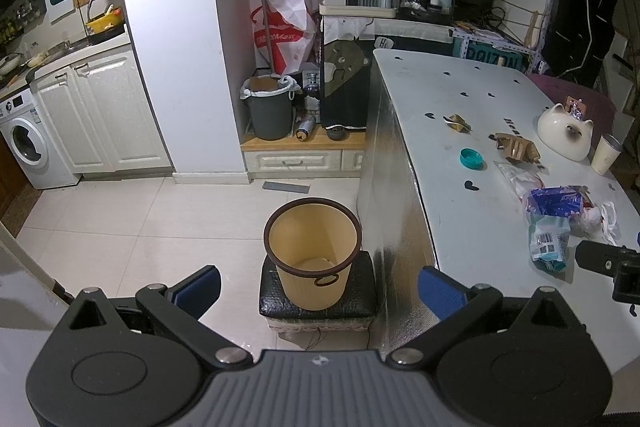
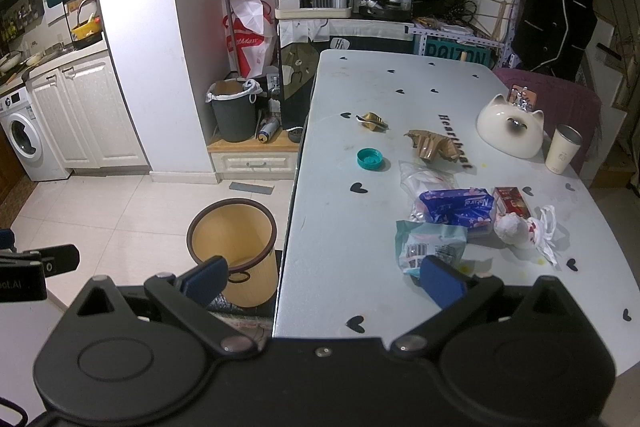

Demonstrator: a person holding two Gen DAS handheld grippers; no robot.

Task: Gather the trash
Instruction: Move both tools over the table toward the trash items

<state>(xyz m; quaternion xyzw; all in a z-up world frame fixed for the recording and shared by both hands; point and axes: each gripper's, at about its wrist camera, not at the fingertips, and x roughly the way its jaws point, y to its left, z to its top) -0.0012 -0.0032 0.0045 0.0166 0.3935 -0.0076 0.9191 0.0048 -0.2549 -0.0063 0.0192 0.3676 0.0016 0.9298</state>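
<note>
— Where are your hands right now?
— My left gripper (image 1: 319,287) hangs over the floor with its fingers spread wide and nothing between them. Right under it is the bin (image 1: 313,251), tan with a dark rim, standing on a black stool (image 1: 280,301) pushed against the edge of the surface (image 1: 420,115). My right gripper (image 2: 324,277) is wide too and holds nothing; its left finger is over the bin, its right finger over the near edge of the surface.

— And the trash?
— All on the surface. Nearest my right finger lies a teal packet (image 2: 430,245), and just behind it a blue wrapper (image 2: 460,205) resting on a clear bag (image 2: 424,179). To their right are a red box (image 2: 512,201) and a crumpled white wad (image 2: 520,227). Further back sit a teal lid (image 2: 370,159), brown paper (image 2: 434,145) and a small gold wrapper (image 2: 373,121).

— Anything else up there?
— A white cat-shaped bowl (image 2: 510,131) and a cup (image 2: 562,149) at the far right, well apart from the lid
</note>
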